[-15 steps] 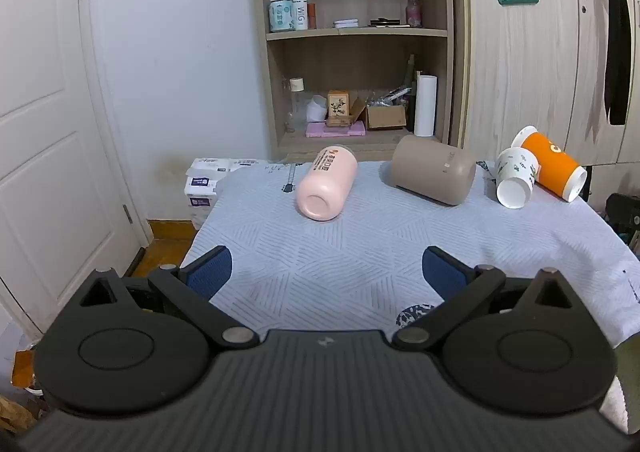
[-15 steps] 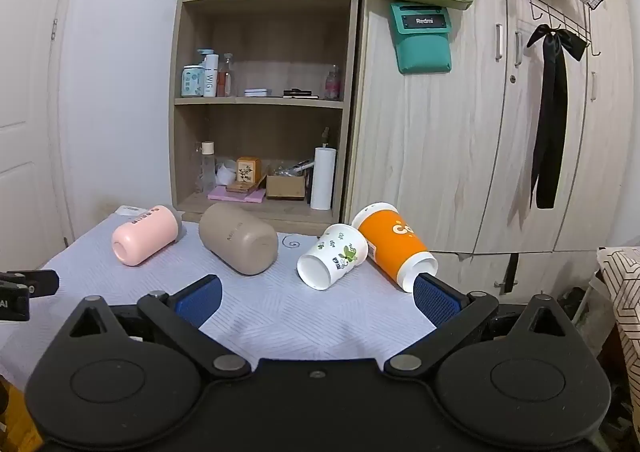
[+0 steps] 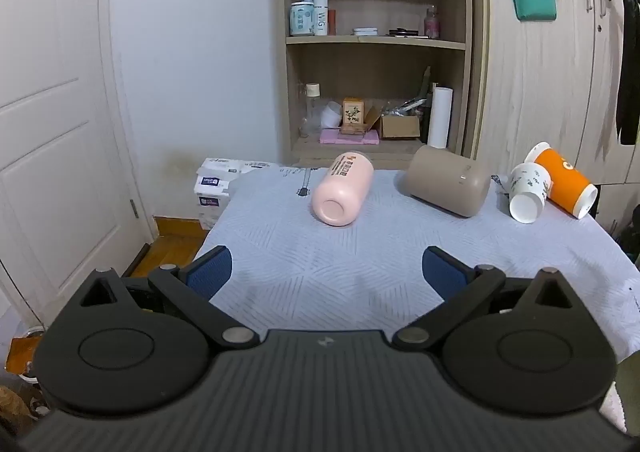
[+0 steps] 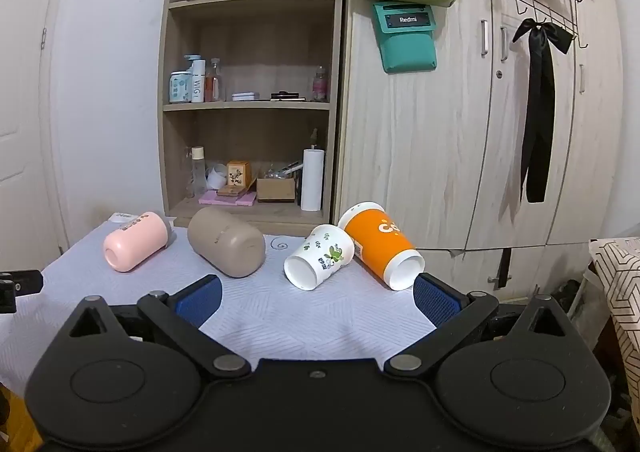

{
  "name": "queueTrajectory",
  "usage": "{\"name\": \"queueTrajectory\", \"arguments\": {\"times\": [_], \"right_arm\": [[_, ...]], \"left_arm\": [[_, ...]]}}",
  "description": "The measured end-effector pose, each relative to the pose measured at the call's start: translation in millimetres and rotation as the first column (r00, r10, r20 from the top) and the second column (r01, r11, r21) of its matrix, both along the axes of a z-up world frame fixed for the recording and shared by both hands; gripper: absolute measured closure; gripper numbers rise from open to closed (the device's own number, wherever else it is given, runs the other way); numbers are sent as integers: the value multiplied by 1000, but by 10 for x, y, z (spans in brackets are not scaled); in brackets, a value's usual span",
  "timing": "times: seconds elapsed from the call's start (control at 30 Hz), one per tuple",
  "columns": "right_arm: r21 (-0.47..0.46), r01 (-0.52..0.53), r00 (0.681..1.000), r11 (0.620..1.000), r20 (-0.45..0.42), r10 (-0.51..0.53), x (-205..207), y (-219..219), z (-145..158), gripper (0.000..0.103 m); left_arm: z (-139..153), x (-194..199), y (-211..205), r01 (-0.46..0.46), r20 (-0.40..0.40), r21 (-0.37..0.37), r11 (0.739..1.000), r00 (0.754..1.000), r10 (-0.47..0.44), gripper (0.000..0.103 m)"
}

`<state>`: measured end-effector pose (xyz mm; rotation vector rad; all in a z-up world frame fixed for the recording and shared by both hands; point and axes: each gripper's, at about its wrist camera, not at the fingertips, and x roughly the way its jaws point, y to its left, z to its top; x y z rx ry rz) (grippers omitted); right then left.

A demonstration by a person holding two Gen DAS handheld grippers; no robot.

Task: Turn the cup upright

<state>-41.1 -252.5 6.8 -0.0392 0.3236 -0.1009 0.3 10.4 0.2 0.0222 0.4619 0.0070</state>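
Several cups lie on their sides on a table with a pale blue cloth [image 3: 312,264]. From left to right: a pink cup [image 3: 343,188] [image 4: 135,241], a taupe cup [image 3: 447,185] [image 4: 226,247], a white cup with green print [image 3: 529,191] [image 4: 319,255] and an orange cup [image 3: 565,179] [image 4: 380,251]. My left gripper [image 3: 326,272] is open and empty, above the near edge, facing the pink cup. My right gripper [image 4: 316,298] is open and empty, near the front edge, facing the white cup.
A wooden shelf unit [image 3: 376,52] with bottles and boxes stands behind the table. A wardrobe [image 4: 500,132] is to the right, with a teal pouch [image 4: 406,38] and a black ribbon [image 4: 538,112]. A white door [image 3: 52,132] is left. Boxes [image 3: 216,188] sit beside the table.
Both grippers have shifted slightly forward toward the cups. The cups have not moved. Both grippers stay open.
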Motion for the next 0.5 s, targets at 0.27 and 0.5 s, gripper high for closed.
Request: {"name": "queueTrajectory", "arguments": {"times": [0.27,0.5], "right_arm": [[-33,6,1000,999,6,-6,-10,35,-18,0],[-38,5,1000,999,4,-5,-11,13,-10,0]], "left_arm": [[22,-67,-6,13,28,-2,1000,1000,-13,0],[8,-62,-39,26,24,-4,1000,999,-26,0]]}}
